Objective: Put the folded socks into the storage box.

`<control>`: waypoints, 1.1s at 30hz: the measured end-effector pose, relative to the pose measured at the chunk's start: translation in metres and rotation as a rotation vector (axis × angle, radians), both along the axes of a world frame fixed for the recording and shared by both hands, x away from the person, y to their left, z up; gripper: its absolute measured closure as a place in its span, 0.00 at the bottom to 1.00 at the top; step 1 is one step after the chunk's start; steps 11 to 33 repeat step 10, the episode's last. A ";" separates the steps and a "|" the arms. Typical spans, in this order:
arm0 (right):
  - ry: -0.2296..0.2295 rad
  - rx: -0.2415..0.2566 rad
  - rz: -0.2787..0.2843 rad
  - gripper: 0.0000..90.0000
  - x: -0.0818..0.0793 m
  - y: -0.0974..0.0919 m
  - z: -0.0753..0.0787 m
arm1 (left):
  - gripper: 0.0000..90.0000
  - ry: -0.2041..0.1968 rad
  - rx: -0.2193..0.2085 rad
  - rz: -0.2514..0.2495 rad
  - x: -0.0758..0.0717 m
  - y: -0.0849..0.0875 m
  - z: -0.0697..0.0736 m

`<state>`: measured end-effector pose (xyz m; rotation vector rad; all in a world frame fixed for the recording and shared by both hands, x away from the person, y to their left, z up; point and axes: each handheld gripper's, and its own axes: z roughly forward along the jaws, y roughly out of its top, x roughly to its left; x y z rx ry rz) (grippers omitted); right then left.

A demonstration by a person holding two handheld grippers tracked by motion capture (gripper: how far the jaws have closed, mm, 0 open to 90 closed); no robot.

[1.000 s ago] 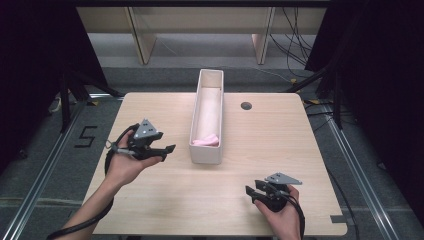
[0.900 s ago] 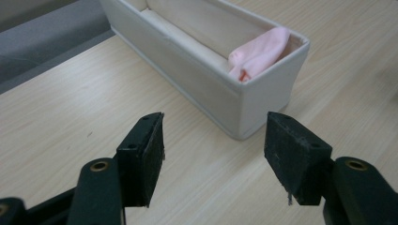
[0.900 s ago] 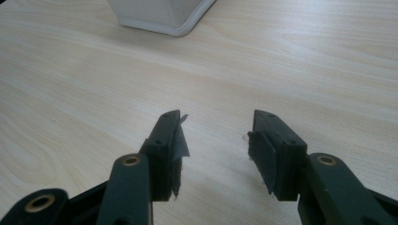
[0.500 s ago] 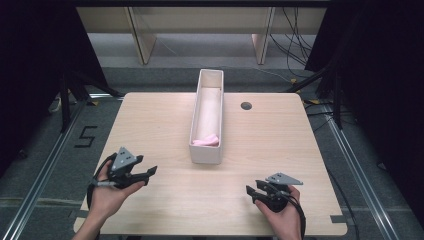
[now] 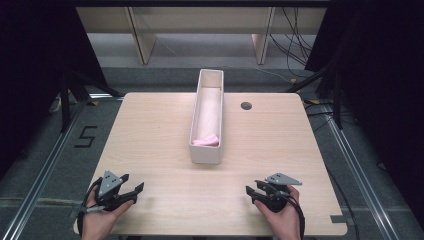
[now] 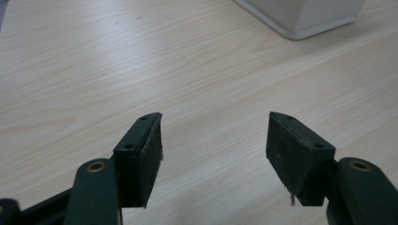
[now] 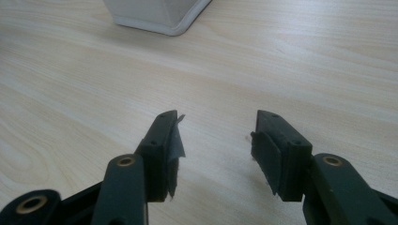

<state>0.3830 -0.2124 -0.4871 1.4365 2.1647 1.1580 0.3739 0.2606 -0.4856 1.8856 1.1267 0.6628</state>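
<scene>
A long white box [image 5: 206, 150] stands lengthwise in the middle of the wooden table [image 5: 150, 130], with a pink cloth [image 5: 206, 141] lying at its near end. My left gripper [image 5: 131, 190] rests low at the table's front left corner, open, nothing between its jaws. In the left gripper view its gripper [image 6: 215, 140] points at bare wood, with the box's corner [image 6: 305, 18] far off. My right gripper [image 5: 251, 192] sits at the front right, open and empty; its jaws have just been opening. The right gripper view has its gripper [image 7: 217, 136] over bare wood below the box [image 7: 159, 16].
A small dark round hole [image 5: 246, 105] lies in the tabletop right of the box. A floor marking "5" [image 5: 86, 136] sits left of the table. Shelf legs and cables stand beyond the far edge.
My left hand has come down and back from beside the box to the table's front left corner. The right hand has stayed where it was.
</scene>
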 end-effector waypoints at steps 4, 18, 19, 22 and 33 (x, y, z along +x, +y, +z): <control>0.008 0.002 0.002 0.56 0.001 0.001 -0.002 | 0.40 0.005 -0.006 -0.001 -0.003 0.001 -0.009; 0.017 0.027 0.017 0.55 0.001 0.000 -0.003 | 0.40 -0.017 -0.030 -0.002 -0.007 0.000 -0.019; 0.017 0.027 0.017 0.55 0.001 0.000 -0.003 | 0.40 -0.017 -0.030 -0.002 -0.007 0.000 -0.019; 0.017 0.027 0.017 0.55 0.001 0.000 -0.003 | 0.40 -0.017 -0.030 -0.002 -0.007 0.000 -0.019; 0.017 0.027 0.017 0.55 0.001 0.000 -0.003 | 0.40 -0.017 -0.030 -0.002 -0.007 0.000 -0.019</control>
